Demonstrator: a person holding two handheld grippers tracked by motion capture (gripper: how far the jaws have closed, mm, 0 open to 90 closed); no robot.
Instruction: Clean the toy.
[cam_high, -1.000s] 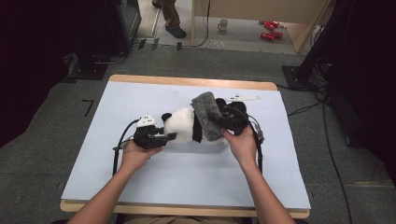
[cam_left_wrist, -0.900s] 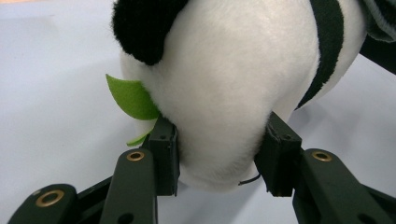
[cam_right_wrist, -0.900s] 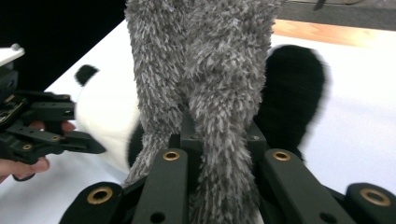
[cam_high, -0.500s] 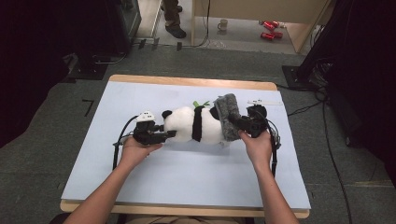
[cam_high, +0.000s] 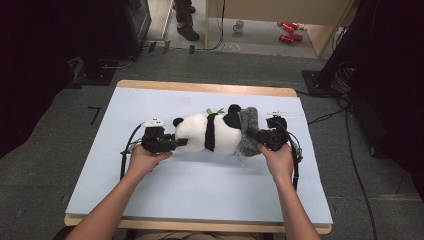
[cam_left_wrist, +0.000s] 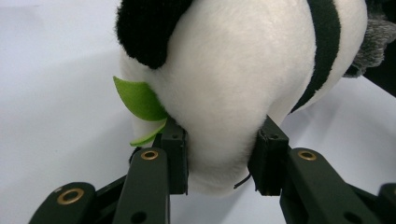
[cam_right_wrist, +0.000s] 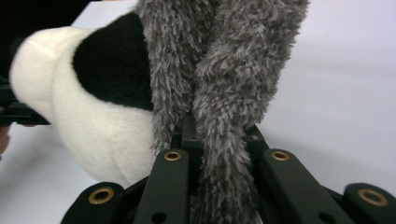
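Note:
A black-and-white panda plush (cam_high: 210, 134) lies on its side across the middle of the pale blue table (cam_high: 200, 185). My left gripper (cam_high: 177, 143) is at its left end. In the left gripper view the jaws have just been closing and the pads of the left gripper (cam_left_wrist: 222, 140) press into the panda's white body (cam_left_wrist: 233, 84), beside a green felt leaf (cam_left_wrist: 140, 98). A grey fuzzy cloth (cam_high: 247, 132) hangs at the panda's right end, and my right gripper (cam_high: 252, 134) is shut on it. The right gripper view has the grey cloth (cam_right_wrist: 224, 70) pinched in the right gripper (cam_right_wrist: 219, 126), with the panda (cam_right_wrist: 93, 116) behind.
A small white item (cam_high: 280, 113) lies near the table's back right corner. Cables trail off the table's right side. Beyond the table, on the floor, are a mug (cam_high: 239, 25), red objects (cam_high: 287, 32) and a person's shoes (cam_high: 187, 32).
My right gripper has pulled the grey cloth to the right, from over the panda's middle to its right end. The panda lies more stretched out. The left hand has stayed in place.

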